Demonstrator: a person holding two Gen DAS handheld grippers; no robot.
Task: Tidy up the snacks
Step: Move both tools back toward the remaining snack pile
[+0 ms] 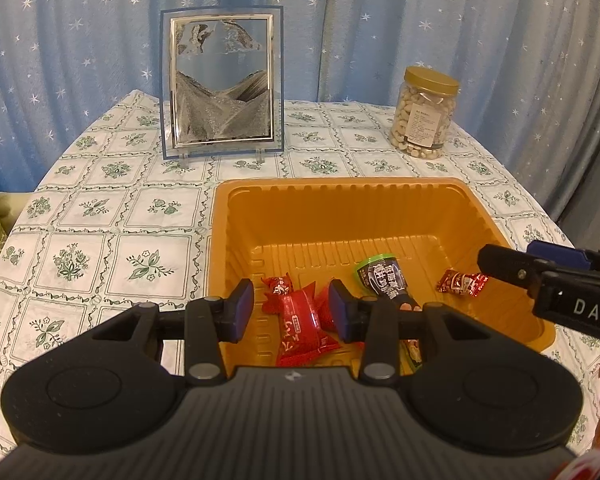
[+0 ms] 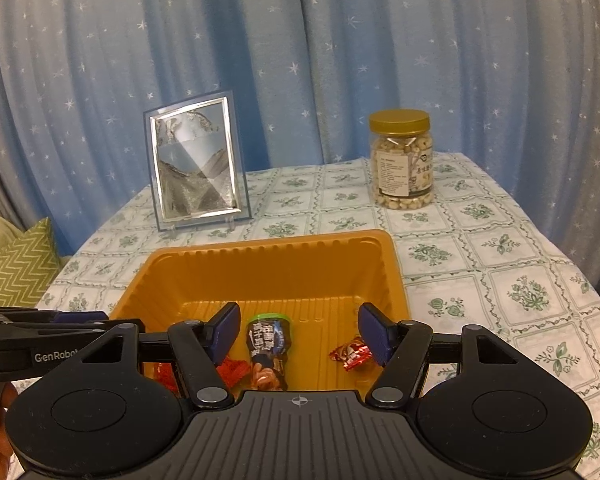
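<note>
Snacks lie in the orange tray [image 1: 380, 200] on my tabletop [image 1: 100, 216], which wears a white cloth printed with green flower squares. In my left view, a big red packet [image 1: 302, 330] sits at the tray's 6 o'clock edge with a smaller red wrapper [image 1: 277, 285] just beyond it, a dark pouch with a green top [image 1: 382, 276] lies near the middle, and a small red candy [image 1: 462, 283] rests toward 3 o'clock. Something green and pale peeks out behind my left jaws at about 5 o'clock; I cannot tell what it is.

Beyond the tray, at 11 o'clock, a glass sand-picture frame [image 1: 221, 82] stands upright on small clear feet. At 1 o'clock a clear jar of pale nuts with a gold lid [image 1: 424, 114] stands well apart from it. Blue curtains dotted with white stars [image 1: 380, 20] close off the room behind. My right view catches a green zigzag cushion [image 2: 18, 272] past the tabletop's edge at 9 o'clock.

My left gripper [image 1: 291, 312] tilts down over the tray's near edge, its jaws narrow, the big red packet seen between the blue pads; whether they press on it I cannot tell. My right gripper [image 2: 302, 334] also points down into the tray, its jaws apart and empty, the dark pouch [image 2: 269, 346] below and between them, the small red candy [image 2: 351, 354] just inside the right pad. In my left view the right gripper reaches in from 3 o'clock above that candy.
</note>
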